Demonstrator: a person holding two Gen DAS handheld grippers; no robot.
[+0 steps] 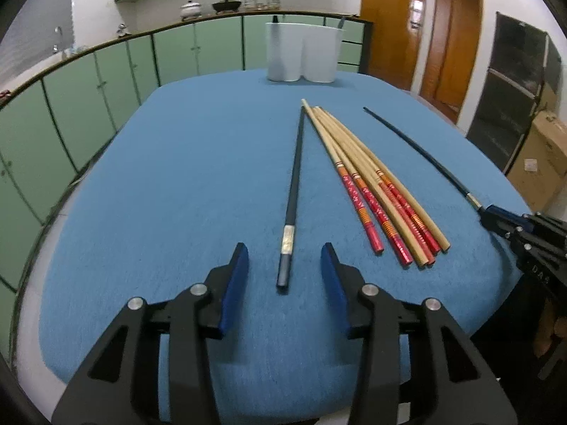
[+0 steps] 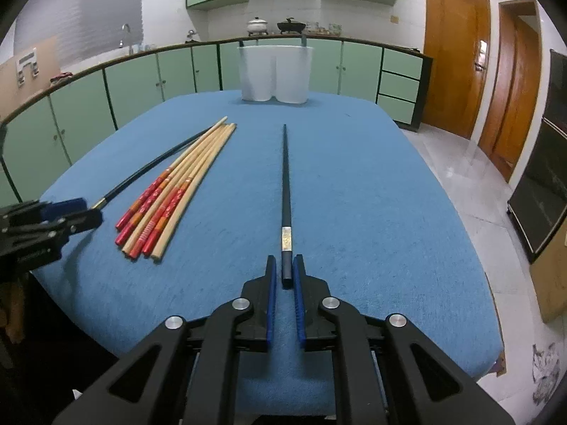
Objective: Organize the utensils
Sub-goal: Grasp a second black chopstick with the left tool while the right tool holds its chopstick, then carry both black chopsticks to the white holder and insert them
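Observation:
Two black chopsticks lie on the blue table. One black chopstick [image 1: 296, 177] runs away from me between the blue pads of my left gripper [image 1: 285, 248]. That gripper is open, with a clear gap to the stick on both sides. The other black chopstick [image 2: 285, 184] has its thick end between the pads of my right gripper [image 2: 285, 259], which is shut on it. From the left wrist view the right gripper [image 1: 490, 212] grips that stick's end at the table's right edge. Several wooden chopsticks with red ends [image 1: 372, 191] lie fanned between the two black ones.
A white two-lobed utensil holder [image 1: 303, 53] stands at the far edge of the blue table [image 1: 177, 177], with dark handles poking out. Green kitchen cabinets [image 2: 141, 81] run behind the table. A tiled floor and wooden doors [image 2: 457, 71] are on the right.

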